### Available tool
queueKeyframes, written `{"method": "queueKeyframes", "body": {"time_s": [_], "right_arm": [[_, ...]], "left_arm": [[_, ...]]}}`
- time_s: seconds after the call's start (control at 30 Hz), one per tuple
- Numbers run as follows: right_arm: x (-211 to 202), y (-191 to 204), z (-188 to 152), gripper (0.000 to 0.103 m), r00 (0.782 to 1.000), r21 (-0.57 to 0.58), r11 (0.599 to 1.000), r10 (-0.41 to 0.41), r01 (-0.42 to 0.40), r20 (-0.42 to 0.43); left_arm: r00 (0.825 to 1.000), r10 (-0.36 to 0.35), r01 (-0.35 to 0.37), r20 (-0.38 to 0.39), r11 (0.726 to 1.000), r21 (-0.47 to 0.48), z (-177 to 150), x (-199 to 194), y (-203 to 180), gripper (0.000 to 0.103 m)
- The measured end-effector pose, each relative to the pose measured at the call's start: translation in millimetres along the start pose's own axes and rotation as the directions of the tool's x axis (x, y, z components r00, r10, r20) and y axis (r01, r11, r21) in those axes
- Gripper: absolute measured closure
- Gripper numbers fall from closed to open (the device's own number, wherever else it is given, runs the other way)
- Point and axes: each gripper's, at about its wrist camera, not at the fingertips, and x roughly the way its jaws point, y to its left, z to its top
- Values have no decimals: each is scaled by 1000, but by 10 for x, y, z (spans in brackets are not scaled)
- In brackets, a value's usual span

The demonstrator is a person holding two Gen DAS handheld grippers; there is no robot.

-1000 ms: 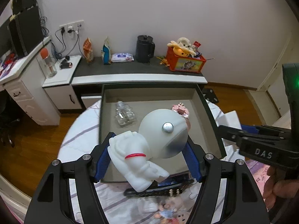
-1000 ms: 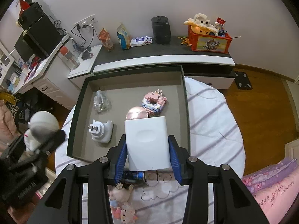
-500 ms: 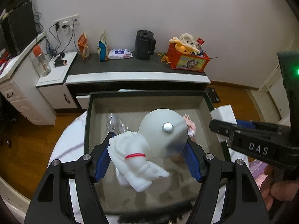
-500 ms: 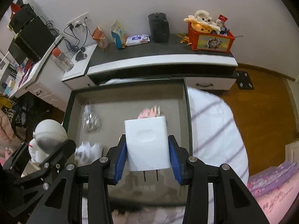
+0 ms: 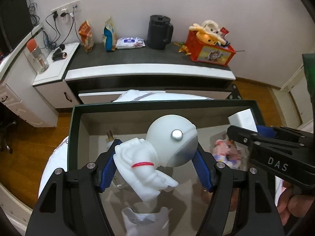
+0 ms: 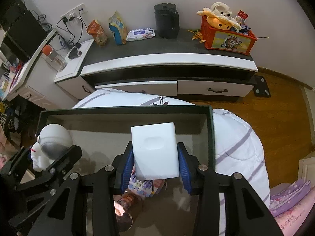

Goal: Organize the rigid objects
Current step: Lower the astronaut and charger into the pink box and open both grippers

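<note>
My left gripper (image 5: 155, 155) is shut on a white astronaut figure (image 5: 157, 153) with a silver visor and a red band, held over the left half of the dark green box (image 5: 157, 105). My right gripper (image 6: 154, 157) is shut on a white charger block (image 6: 154, 150), prongs down, held over the box's right half (image 6: 126, 110). The astronaut also shows at the left of the right wrist view (image 6: 51, 143). In the box lie a pink block toy (image 5: 226, 151), a clear glass bottle (image 5: 110, 139), a white adapter (image 5: 145, 220) and a copper round piece (image 6: 123, 214).
The box sits on a round table with a white striped cloth (image 6: 236, 143). Behind stands a low cabinet (image 6: 169, 59) with a black kettle (image 6: 167, 20), snack bags, wipes and an orange toy crate (image 6: 228, 37). A bed with purple cover (image 6: 291, 202) is at the right.
Both grippers have moved forward and down over the box with their objects still held. The box now fills the lower view and the table's front edge has left the frame.
</note>
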Motion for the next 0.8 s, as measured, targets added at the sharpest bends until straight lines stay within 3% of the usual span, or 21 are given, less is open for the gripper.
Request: {"method": "queueKeyframes", "body": {"time_s": [0.07,0.13,0.17,0.2,0.3,0.6,0.8], "right_arm": [[49,17,-2,60,1000,-5,1000,-8,8,-8],[81,30,-9,59,1000,-7,1000,-20,20,-6],[88,32,-8,53,1000,-8,1000,-30,30,-5],[91,36,-13,39,999,-7,999,-32,32,-3],[80,17,-20,28,999,-5,999,-47,47,2],[-141,105,-84,19,999,-10,999,-47,47,9],[-520,181,-219,15,998,-4,999,-35,35,57]], "left_arm": [[1000,6,-6,-9,1000,-8,2,35,19,32],[1000,10,-10,-16,1000,-12,5,54,40,19],[1000,13,-13,-14,1000,-11,3,50,41,16],[1000,16,-17,-12,1000,-10,4,46,39,13],[999,40,-40,-5,999,-18,-7,15,82,4],[998,54,-54,26,999,-6,-64,-274,130,0],[995,63,-64,74,998,14,-142,-706,96,0]]}}
